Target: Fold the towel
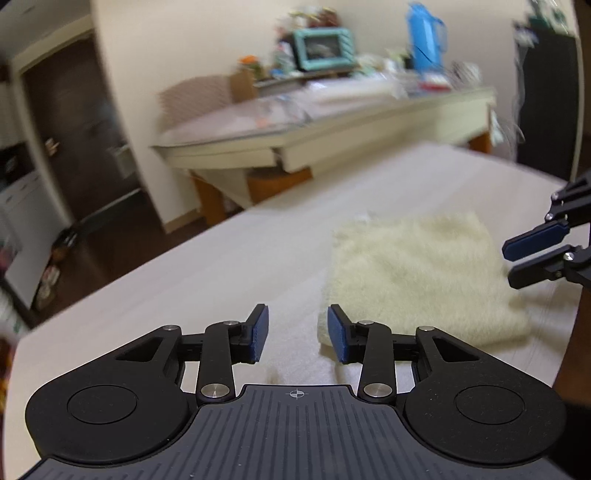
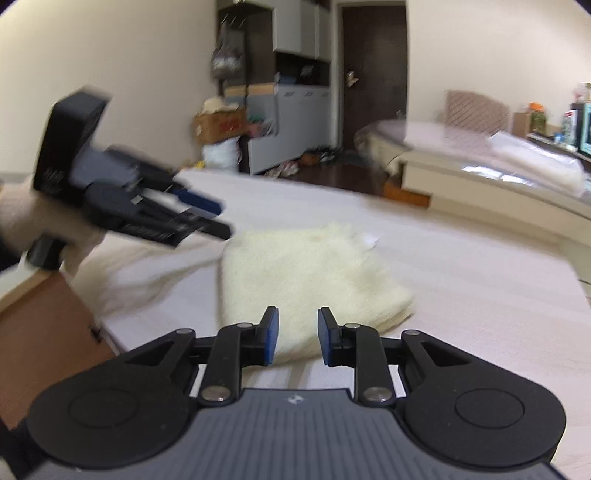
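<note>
A cream fluffy towel [image 1: 417, 273] lies folded into a thick rectangle on the pale table [image 1: 221, 266]. It also shows in the right wrist view [image 2: 310, 277]. My left gripper [image 1: 293, 334] is open and empty, just above the towel's near left corner. My right gripper [image 2: 295, 338] is open and empty, just above the towel's near edge. The right gripper shows at the right edge of the left wrist view [image 1: 511, 262], beside the towel. The left gripper shows blurred at the left of the right wrist view [image 2: 221, 218], above the towel's left edge.
The pale table [image 2: 480, 295] ends at an edge on the left [image 2: 92, 325]. A cream counter [image 1: 332, 136] with clutter, a teal frame [image 1: 323, 48] and a blue jug [image 1: 423, 35] stands beyond. A dark door [image 2: 373, 74] and cabinets [image 2: 288, 110] are behind.
</note>
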